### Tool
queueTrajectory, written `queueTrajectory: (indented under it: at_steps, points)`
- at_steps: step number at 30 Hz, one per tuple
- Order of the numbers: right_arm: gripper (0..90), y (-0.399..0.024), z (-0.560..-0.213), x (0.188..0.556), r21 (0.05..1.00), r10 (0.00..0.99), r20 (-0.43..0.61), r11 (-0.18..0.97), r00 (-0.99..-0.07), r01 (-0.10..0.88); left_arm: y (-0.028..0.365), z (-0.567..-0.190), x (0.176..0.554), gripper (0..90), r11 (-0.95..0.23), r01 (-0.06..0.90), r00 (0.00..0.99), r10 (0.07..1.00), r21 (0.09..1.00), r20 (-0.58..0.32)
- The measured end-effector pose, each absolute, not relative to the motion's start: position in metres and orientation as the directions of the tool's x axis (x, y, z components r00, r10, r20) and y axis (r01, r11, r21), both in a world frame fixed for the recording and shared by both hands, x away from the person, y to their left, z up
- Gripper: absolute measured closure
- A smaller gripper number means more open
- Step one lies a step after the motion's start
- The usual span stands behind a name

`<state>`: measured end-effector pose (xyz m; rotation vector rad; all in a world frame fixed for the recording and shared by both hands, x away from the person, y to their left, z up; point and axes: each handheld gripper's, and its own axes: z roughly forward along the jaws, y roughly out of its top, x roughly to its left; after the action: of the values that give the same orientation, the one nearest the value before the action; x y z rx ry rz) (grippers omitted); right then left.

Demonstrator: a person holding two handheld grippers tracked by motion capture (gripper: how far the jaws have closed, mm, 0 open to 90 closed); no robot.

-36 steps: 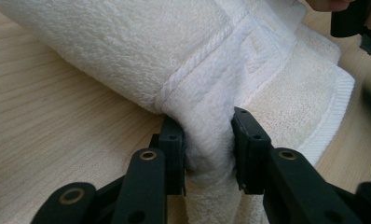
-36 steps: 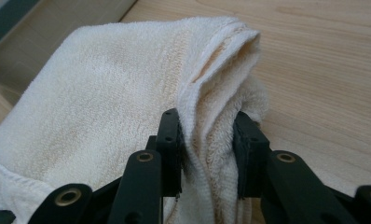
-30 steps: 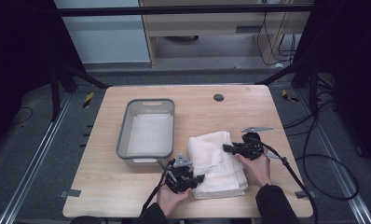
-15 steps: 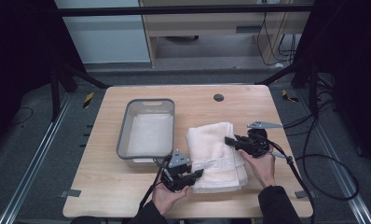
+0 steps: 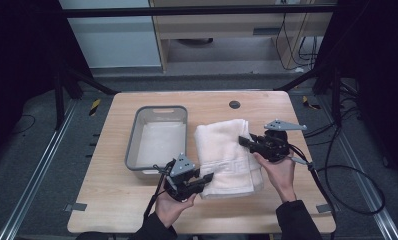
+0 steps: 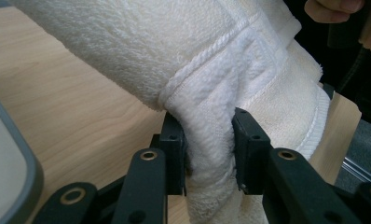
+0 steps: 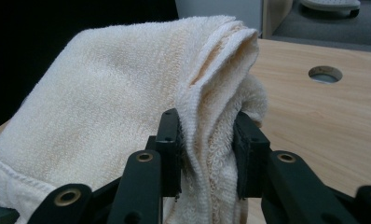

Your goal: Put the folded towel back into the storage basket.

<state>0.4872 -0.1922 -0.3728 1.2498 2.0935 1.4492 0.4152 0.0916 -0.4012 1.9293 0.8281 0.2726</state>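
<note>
currently a grey bin (image 5: 157,137) is seen at the left of the wooden table (image 5: 112,210), with a folded white towel (image 5: 222,150) just beside it on the right. the towel lies on the table between the two grippers, apparently lifted a little at the pinched edges.

risk, as a judgement: the towel could slip out of one grip if the two hands are pulled apart or raised unevenly, since thick terry is bunched between the jaws and not all layers may be caught. only the outer layers might be held, so the fold could open and sag. the near-left corner could also drag against the bin rim if it is carried that way. how deep the cloth sits in the jaws cannot be told for certain.

the left gripper (image 5: 205,177) is held at the towel's near-left corner; in the left gripper view its jaws are closed down on a bunched fold at the hem band (image 6: 209,154), still parted by the cloth's thickness, with cloth touching both pads. the bin's rim (image 6: 16,154) is seen at the left of that view.

the right gripper (image 5: 246,141) is set at the towel's right edge, further back; in the right gripper view its jaws are likewise clamped on several folded layers of the edge (image 7: 207,149), narrowly apart, filled with cloth. a round hole (image 7: 325,73) in the tabletop is seen beyond.
</note>
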Motion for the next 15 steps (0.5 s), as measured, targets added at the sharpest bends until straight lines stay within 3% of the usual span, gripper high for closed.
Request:
queueTrajectory:
  at_steps: [15]
  points:
    - [67.9, -0.163, -0.339, 0.497, 0.893, 0.791, 0.182, 0.116, -0.584, 0.434, 0.116, -0.375, 0.419, 68.4, -0.247, 0.392, 0.716, 0.687, 0.886, -0.125]
